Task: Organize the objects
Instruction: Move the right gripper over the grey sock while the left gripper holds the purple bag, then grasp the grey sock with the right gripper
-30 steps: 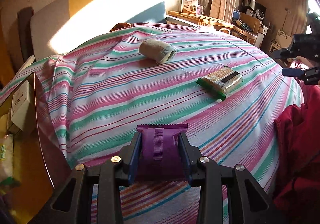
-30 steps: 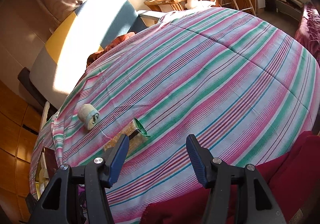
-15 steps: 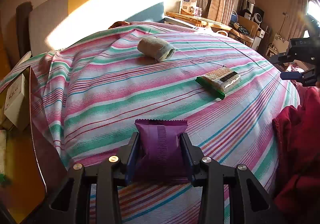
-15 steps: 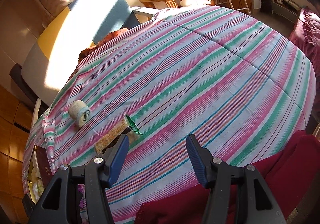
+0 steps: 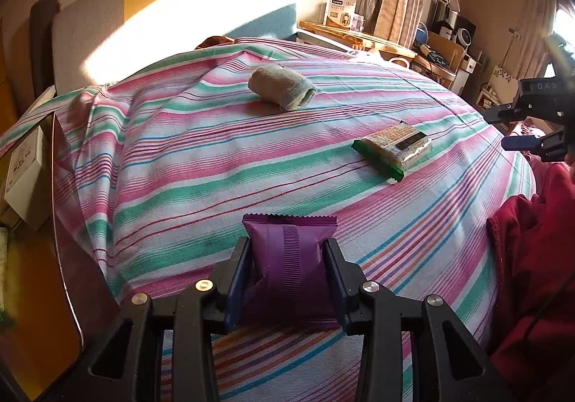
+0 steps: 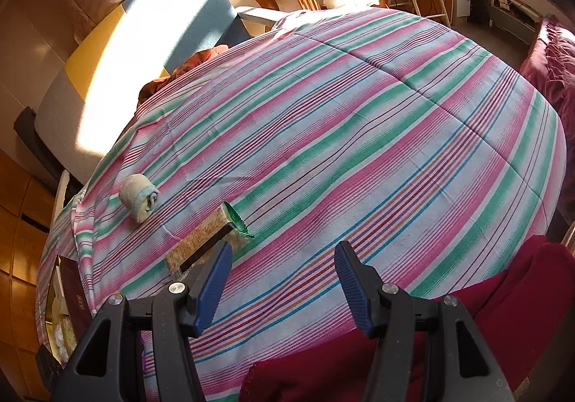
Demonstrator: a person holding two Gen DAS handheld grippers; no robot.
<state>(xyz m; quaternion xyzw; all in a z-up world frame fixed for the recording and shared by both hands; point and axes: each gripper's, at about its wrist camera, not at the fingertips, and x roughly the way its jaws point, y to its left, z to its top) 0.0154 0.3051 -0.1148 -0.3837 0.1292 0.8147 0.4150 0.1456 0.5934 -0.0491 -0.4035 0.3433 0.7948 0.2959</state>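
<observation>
Meanwhile the left gripper [image 5: 289, 263] was clamped on a purple packet [image 5: 289, 258] above the striped cloth [image 5: 215, 157], while the right gripper [image 6: 282, 280] hung with jaws apart, empty.

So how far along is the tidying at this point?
Nothing looks sorted yet. In hand: the left gripper is shut on the purple packet, low over the striped cloth. Left: the cracker pack and the rolled sock lie loose, apart on the cloth. The right gripper is open and empty.
</observation>
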